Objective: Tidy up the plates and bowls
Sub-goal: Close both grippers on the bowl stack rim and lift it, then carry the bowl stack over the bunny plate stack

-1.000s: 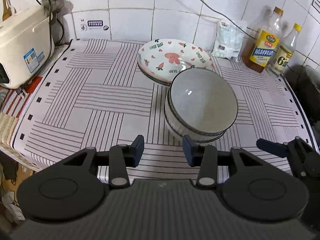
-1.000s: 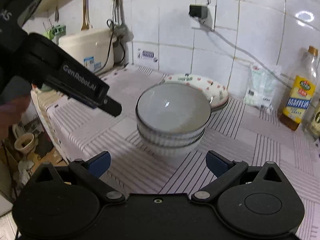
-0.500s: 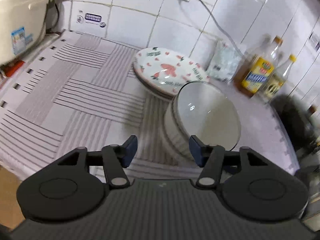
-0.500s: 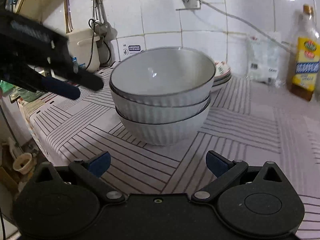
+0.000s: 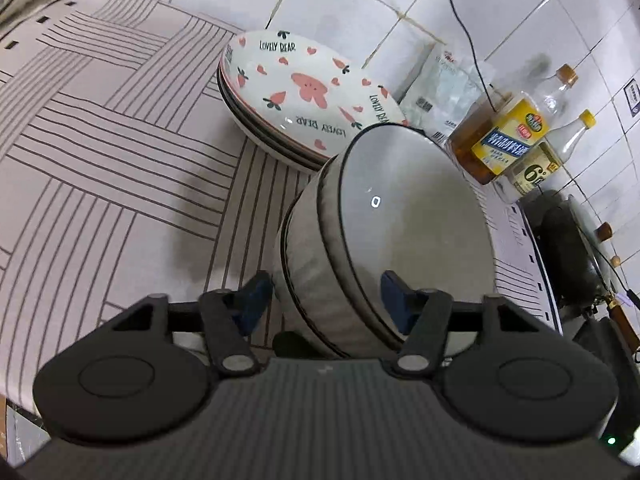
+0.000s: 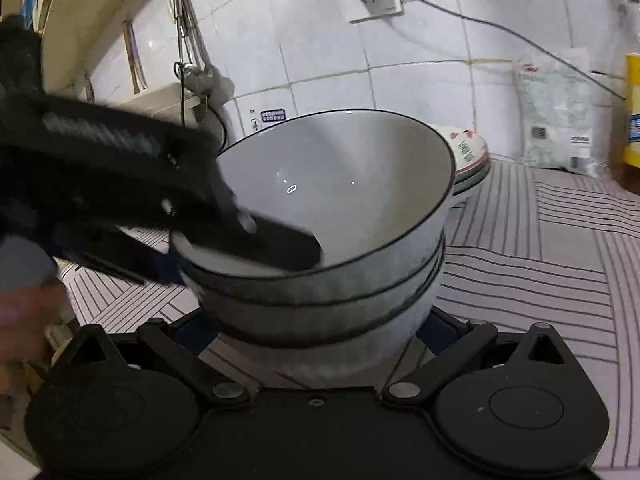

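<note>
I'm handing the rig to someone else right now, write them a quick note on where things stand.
Left gripper: jaws open, straddling the near rim of the grey bowl stack, one finger inside the top bowl, one outside; not clamped yet.
Right gripper: jaws open, either side of the stack's base, bowl walls between the fingers; contact unclear.
The three grey bowls are nested on the striped mat, just in front of the stacked bear-print plates by the tiled wall.
Done: bowls and plates each stacked.
Left: close on the stack, probably to move it; destination not visible.
</note>
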`<state>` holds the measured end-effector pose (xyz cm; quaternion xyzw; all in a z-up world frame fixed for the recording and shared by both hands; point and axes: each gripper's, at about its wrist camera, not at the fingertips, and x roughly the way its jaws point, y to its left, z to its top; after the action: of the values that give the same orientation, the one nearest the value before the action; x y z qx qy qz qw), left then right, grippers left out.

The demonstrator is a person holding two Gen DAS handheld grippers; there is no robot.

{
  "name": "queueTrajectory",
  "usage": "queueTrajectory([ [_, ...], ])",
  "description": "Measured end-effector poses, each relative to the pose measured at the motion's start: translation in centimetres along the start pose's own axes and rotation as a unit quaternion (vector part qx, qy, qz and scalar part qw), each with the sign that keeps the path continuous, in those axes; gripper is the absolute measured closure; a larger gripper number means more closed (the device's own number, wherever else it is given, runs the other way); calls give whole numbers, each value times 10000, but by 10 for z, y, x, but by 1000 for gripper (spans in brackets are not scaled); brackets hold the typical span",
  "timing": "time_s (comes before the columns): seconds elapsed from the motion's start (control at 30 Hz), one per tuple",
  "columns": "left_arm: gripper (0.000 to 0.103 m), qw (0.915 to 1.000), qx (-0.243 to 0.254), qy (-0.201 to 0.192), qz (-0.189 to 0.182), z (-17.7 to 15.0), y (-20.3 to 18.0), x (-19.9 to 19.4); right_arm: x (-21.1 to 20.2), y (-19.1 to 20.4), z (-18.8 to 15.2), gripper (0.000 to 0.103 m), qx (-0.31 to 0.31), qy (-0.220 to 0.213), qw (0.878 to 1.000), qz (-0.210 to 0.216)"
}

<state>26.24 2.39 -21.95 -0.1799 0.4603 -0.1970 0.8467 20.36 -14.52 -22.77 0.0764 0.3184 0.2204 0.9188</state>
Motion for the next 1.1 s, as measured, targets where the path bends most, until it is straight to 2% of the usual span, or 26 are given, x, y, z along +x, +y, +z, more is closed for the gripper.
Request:
queueTrajectory([
  [0.23,53,9992,-387,16,-108,3,8,-1,2,1,0,0,-11,29,10000,23],
  [0.53,53,9993,-348,132,-1,6,-5,-19,-13,2,0,0,24,-146,9997,208],
  [0.83,53,9996,-259,86,-15,28,-35,-45,-38,3,26,0,4,-324,9992,255],
  [1.1,53,10000,-58,33,-46,68,-56,-49,-45,-8,66,0,-151,-382,9989,236],
])
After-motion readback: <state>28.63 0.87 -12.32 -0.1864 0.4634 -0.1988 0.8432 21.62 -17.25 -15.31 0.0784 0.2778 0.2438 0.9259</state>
